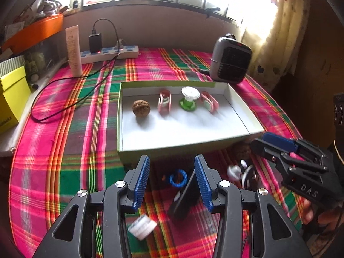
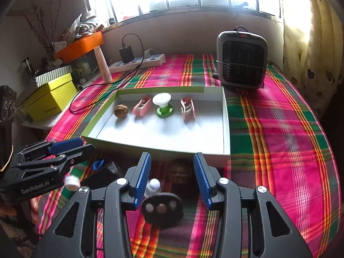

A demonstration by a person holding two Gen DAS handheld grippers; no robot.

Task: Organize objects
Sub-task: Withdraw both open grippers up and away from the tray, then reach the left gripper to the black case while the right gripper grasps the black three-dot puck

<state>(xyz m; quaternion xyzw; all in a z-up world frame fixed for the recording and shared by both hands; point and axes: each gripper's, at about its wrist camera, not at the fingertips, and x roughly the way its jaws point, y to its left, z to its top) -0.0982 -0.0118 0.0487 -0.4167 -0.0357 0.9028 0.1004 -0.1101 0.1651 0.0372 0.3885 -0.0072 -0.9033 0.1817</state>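
Observation:
A shallow white box with green walls (image 1: 182, 148) (image 2: 225, 129) holds a walnut (image 1: 140, 107) (image 2: 121, 111), two pink clips (image 1: 165, 101) (image 2: 187, 108) and a green-and-white spool (image 1: 188, 99) (image 2: 162, 105). My left gripper (image 1: 172, 178) is open above a blue ring (image 1: 178, 178), beside a black slab (image 1: 185, 195) and a white cap (image 1: 142, 226). My right gripper (image 2: 172, 178) is open above a second walnut (image 2: 179, 172), a small white bottle (image 2: 154, 186) and a black round disc (image 2: 162, 209).
A grey heater (image 1: 230, 61) (image 2: 241, 61) stands behind the box at right. A power strip with charger (image 1: 109, 52) (image 2: 137, 61), a cream tube (image 1: 74, 50) and a trailing black cable (image 1: 64, 101) lie at back left. A yellow box (image 1: 10, 96) (image 2: 51, 96) sits off the left edge.

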